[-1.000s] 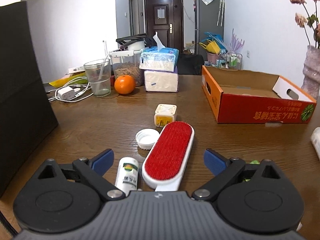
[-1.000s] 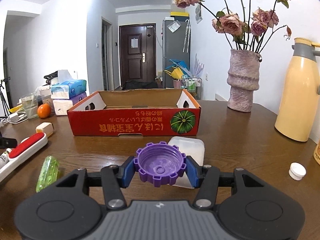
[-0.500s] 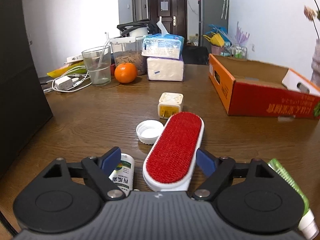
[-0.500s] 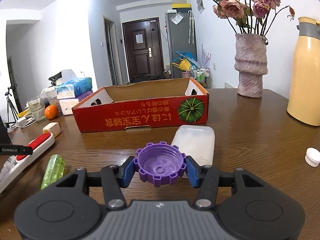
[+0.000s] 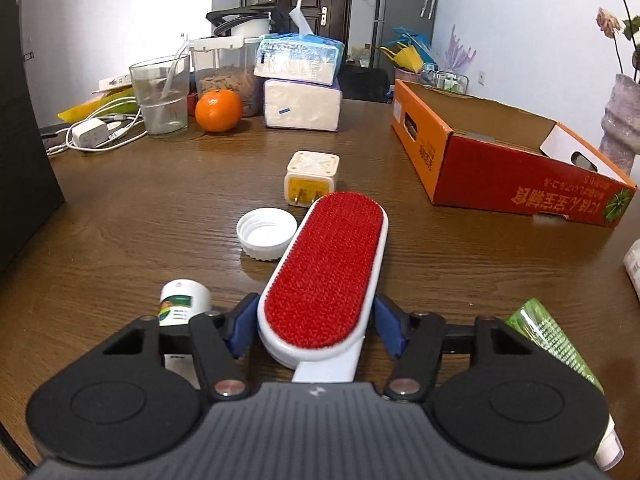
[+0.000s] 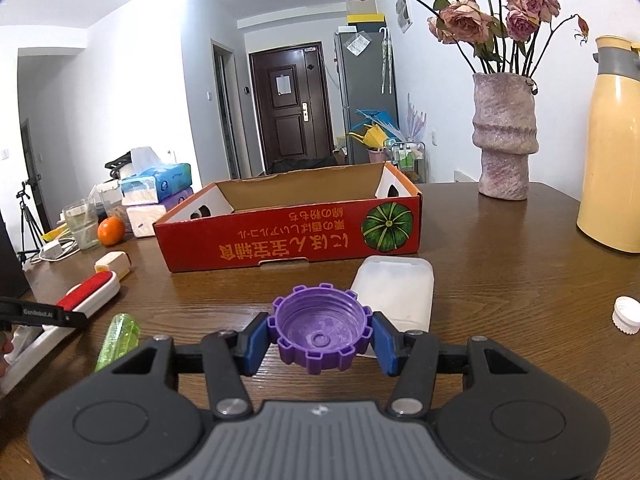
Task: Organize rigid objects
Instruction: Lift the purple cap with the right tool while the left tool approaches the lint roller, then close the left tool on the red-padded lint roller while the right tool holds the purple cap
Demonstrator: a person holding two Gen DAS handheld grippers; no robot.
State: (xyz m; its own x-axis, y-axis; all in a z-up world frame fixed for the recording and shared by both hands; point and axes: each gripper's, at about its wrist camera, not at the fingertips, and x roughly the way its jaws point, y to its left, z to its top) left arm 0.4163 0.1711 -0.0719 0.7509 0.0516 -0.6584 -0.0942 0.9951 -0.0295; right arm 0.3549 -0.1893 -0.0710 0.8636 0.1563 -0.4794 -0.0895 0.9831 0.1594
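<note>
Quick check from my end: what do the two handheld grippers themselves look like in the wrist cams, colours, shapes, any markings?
Both look alike. The left gripper and right gripper each have a ribbed grey centre body with a small pale logo, two black round-disc housings, black linkage arms with silver pivot screws, and blue finger pads. In the right view, the left gripper's black side carries small white lettering. No cables or sleeves show.

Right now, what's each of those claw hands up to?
Left gripper jaws closing around red lint brush. Right gripper holds purple cap. Cardboard box ahead, path open.
</note>
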